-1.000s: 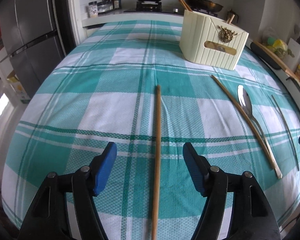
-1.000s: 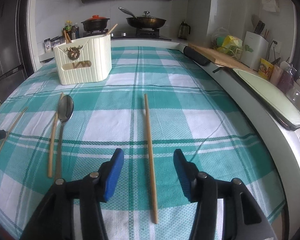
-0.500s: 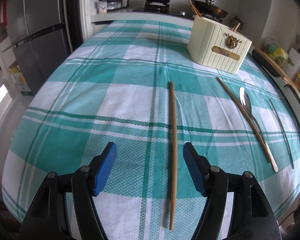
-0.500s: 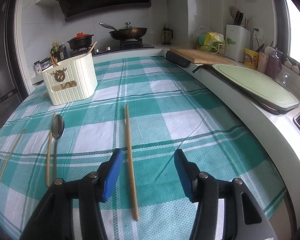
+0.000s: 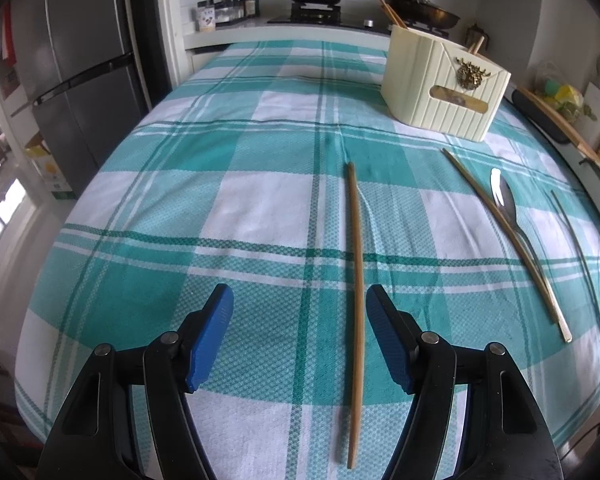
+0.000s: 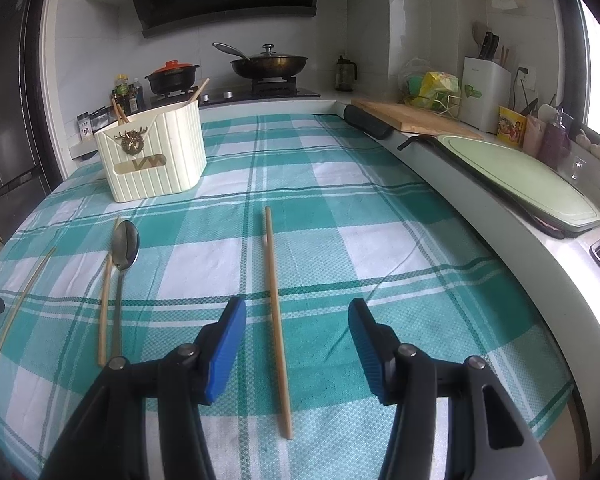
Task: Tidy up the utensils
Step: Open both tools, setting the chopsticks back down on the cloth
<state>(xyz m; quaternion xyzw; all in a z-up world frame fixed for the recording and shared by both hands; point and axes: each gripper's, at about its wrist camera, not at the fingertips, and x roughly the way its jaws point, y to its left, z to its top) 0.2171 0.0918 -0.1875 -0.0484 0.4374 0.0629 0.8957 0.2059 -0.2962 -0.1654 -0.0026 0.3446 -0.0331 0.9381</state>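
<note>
Both tongs spread over the checked tabletop (image 5: 260,208), gripping nothing.
Left tongs (image 5: 300,336) over one chopstick (image 5: 356,280); right tongs (image 6: 296,344) over another chopstick (image 6: 276,312); spoon (image 6: 122,264) between.

- No words or numbers can be read anywhere.
- The cream utensil holder (image 6: 156,156) bears a gold angular logo on its front plate, under a gold stag-head emblem; no letters are clear.

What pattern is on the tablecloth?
The tablecloth has a teal-and-white plaid check, clearest in the right wrist view.
</note>
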